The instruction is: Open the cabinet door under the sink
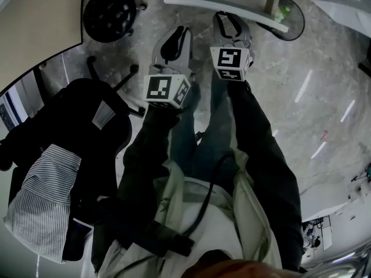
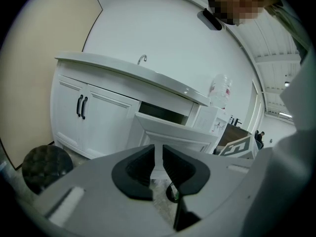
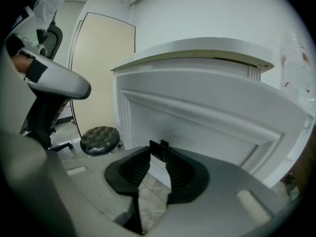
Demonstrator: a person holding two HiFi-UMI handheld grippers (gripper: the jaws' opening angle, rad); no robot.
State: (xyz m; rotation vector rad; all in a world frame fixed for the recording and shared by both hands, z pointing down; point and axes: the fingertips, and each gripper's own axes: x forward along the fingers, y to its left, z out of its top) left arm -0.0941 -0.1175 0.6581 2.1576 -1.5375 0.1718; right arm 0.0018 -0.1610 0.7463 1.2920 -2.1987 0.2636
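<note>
- Arm stretched forward, the right gripper (image 3: 158, 153) pinches the small black handle (image 3: 157, 146) of the open white panelled cabinet door (image 3: 207, 107).
- The left gripper (image 2: 158, 158) points alongside, jaws narrowly apart, empty.

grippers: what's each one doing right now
left gripper: jaws slightly apart, holding nothing
right gripper: closed on the black door handle
</note>
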